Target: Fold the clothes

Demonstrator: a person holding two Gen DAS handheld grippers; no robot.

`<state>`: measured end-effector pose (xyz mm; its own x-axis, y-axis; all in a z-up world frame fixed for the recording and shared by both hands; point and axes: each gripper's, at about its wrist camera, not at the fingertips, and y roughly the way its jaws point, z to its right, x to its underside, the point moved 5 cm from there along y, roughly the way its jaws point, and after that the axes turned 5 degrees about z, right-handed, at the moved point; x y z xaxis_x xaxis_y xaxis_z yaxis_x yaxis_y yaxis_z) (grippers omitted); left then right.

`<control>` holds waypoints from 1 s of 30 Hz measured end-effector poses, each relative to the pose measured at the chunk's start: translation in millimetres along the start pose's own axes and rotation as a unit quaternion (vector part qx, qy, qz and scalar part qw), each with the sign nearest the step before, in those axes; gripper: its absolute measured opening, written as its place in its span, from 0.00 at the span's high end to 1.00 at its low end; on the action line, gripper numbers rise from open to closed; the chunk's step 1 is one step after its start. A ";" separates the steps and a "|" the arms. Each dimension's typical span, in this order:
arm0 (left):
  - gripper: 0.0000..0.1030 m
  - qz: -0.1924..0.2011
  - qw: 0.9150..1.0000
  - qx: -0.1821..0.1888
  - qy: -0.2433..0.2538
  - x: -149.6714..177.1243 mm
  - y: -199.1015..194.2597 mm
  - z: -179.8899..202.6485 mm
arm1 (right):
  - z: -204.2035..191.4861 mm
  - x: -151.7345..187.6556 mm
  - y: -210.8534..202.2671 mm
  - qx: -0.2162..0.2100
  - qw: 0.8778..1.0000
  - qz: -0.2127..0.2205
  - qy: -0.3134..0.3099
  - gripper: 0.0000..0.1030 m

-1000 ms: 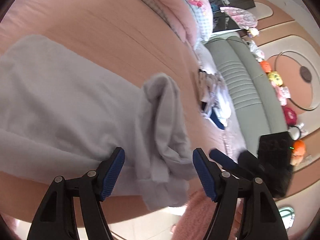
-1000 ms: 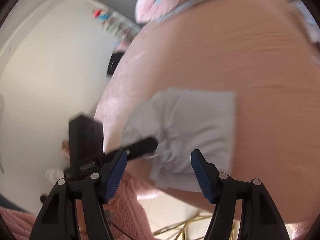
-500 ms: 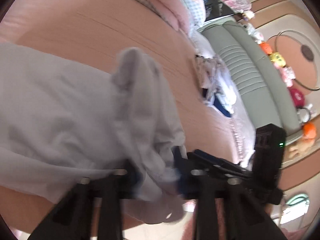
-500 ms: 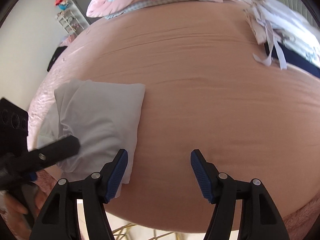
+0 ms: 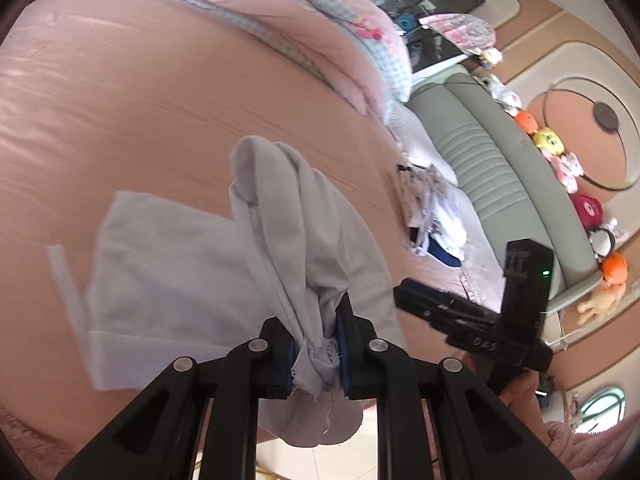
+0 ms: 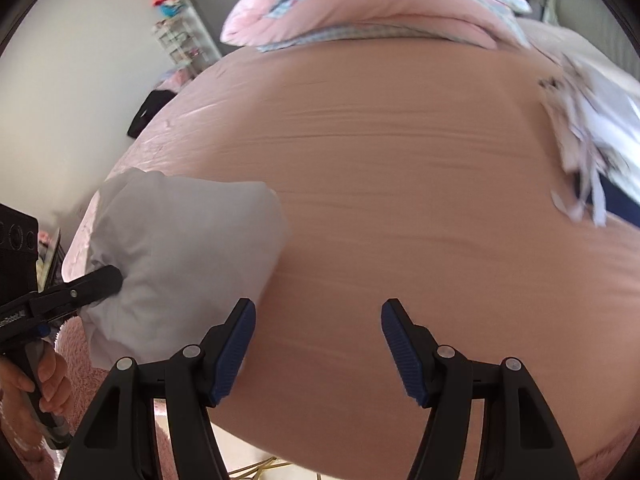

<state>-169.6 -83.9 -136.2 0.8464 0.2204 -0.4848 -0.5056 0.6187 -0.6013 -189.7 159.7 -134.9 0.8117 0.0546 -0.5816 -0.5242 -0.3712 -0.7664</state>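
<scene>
Right at the front, the left gripper (image 5: 316, 354) has just been closing its jaws, and now the blue pads are clamped on a bunched edge of the pale grey garment (image 5: 180, 276). A wad of cloth pokes out below the pads and a loose fold stands up from them, lifted off the bed. From the right wrist view the same gripper (image 6: 100, 280) comes in from the left edge, its tip buried in the puffed-up grey cloth (image 6: 188, 248), with a hand (image 6: 28, 384) wrapped round its handle.

The right gripper (image 6: 318, 344) hangs with its fingers spread wide, nothing between them, only the pink bedsheet (image 6: 420, 200) under the gap. Its left pad sits just beside the garment's edge; whether it touches, I can't tell. In the left wrist view that gripper (image 5: 408, 296) shows to the right, pointing in toward the cloth.

The rest of the garment lies flat on the sheet near the bed's front edge, a narrow white strip (image 5: 66, 288) just beside it. Further out, a heap of clothes (image 5: 432, 216) sits at the right side of the bed. At the far end, a pink quilt (image 6: 372, 4) with checked trim is piled up, and a green sofa (image 5: 496, 168) stands beyond, soft toys (image 5: 548, 140) lined along its back.
</scene>
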 end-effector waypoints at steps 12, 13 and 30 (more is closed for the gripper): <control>0.86 -0.074 0.993 -0.091 0.014 -9.2 13.8 -83.5 | -85.8 -11.1 70.2 0.003 0.992 -0.059 -0.108 0.36; 0.84 -0.077 0.993 -0.090 0.012 -10.1 15.0 -87.5 | -83.8 -2.6 76.8 0.005 0.992 -0.068 -0.104 0.36; 0.72 -0.078 0.978 -0.113 0.158 4.1 31.4 -39.8 | -70.7 1.1 57.8 0.011 0.996 -0.033 -0.079 0.33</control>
<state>-188.7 -93.6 -182.3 0.8407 -0.1292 -0.5259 -0.4283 0.4357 -0.7917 -201.0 72.7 -160.6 0.7944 0.2249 -0.5642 -0.4782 -0.3410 -0.8093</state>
